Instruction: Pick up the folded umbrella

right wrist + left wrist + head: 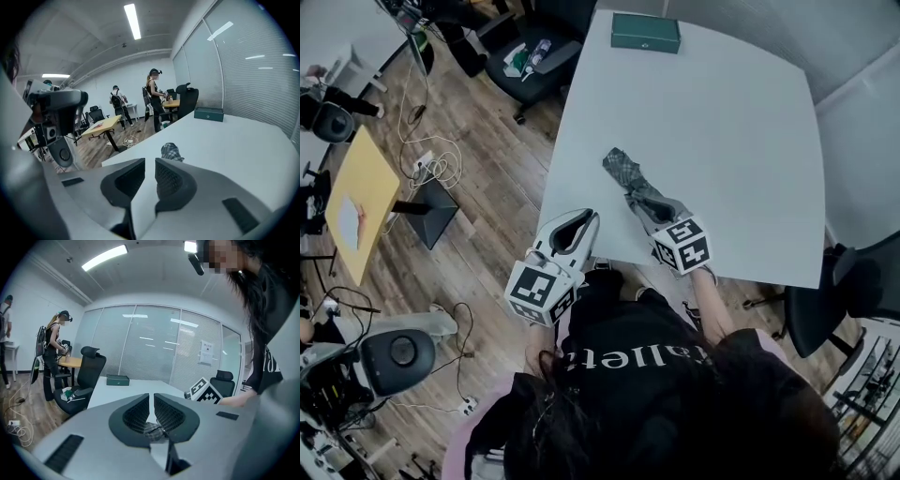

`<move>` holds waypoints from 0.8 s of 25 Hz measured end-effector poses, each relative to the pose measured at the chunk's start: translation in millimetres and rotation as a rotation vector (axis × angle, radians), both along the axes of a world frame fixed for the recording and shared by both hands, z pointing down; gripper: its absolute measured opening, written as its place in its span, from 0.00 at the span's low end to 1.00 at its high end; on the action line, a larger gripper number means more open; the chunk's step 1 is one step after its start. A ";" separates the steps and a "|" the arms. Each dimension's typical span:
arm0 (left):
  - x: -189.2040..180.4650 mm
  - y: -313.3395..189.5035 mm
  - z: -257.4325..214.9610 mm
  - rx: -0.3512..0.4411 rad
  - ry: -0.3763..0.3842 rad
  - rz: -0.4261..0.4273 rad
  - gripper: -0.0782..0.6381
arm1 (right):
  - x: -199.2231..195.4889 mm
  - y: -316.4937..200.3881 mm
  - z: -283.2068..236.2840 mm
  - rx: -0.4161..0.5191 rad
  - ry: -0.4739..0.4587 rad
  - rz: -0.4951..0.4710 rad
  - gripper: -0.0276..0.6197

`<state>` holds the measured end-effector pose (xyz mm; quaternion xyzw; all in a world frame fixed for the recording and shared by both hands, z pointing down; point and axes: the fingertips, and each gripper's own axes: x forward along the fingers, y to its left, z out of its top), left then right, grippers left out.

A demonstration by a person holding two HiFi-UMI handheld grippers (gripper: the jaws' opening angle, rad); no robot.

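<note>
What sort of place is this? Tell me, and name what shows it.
Probably an office meeting room: a large white table, a black office chair beside it, and a glass wall with blinds, under a ceiling strip light.

A large white table (pixel 722 141) stands on a wood-plank floor (pixel 502 202) strewn with cables (pixel 431 169). A dark green box (pixel 645 32) lies at its far edge, with one black office chair (pixel 530 61) at the far left corner and another (pixel 825 309) at the near right. A smaller yellow-topped table (pixel 358 197) stands to the left, and the room has white walls (pixel 28 305), a glass partition with blinds (pixel 150 348) and long ceiling strip lights (pixel 104 258) — people (pixel 153 96) stand in the distance.
</note>
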<state>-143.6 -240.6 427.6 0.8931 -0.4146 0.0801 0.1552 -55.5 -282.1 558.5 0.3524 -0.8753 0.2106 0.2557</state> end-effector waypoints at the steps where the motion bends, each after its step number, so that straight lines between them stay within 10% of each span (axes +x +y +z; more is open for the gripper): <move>1: -2.1 -2.4 1.0 -0.003 0.000 0.002 0.17 | 0.9 -5.2 8.7 -0.013 0.016 0.004 0.13; 20: -29.3 -25.7 15.3 -0.057 -0.026 0.016 0.17 | -4.4 -67.3 129.7 -0.179 0.250 -0.051 0.52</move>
